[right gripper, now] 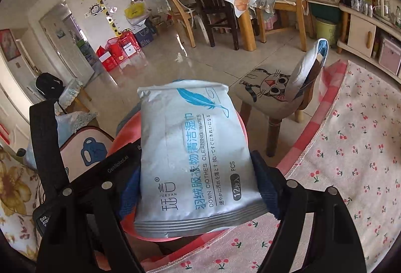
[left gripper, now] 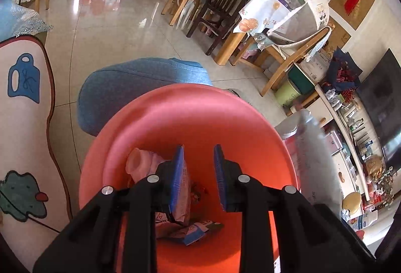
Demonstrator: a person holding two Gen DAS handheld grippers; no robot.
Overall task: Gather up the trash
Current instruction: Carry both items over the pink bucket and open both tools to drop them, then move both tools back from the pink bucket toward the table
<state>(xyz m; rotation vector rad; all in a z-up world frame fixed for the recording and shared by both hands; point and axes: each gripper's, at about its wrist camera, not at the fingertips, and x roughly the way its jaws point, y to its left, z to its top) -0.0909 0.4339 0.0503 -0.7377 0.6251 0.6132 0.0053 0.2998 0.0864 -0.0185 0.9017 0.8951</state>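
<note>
A red-orange plastic bin (left gripper: 175, 117) fills the left wrist view. Inside lie a crushed pink bottle (left gripper: 142, 162) and several printed wrappers (left gripper: 190, 230). My left gripper (left gripper: 198, 177) hangs over the bin mouth, open and empty, blue pads apart. My right gripper (right gripper: 198, 185) is shut on a pale blue pack of cleaning wipes (right gripper: 193, 155), held above the bin rim (right gripper: 125, 132). The same pack shows blurred at the bin's right side in the left wrist view (left gripper: 313, 157).
A blue cushioned stool (left gripper: 130, 87) stands behind the bin. A cat-print chair (right gripper: 273, 95) and a cherry-print rug (right gripper: 351, 147) are to the right. A cartoon-print mat (left gripper: 25, 122) lies left. A dining table with chairs (left gripper: 225, 5) stands farther back.
</note>
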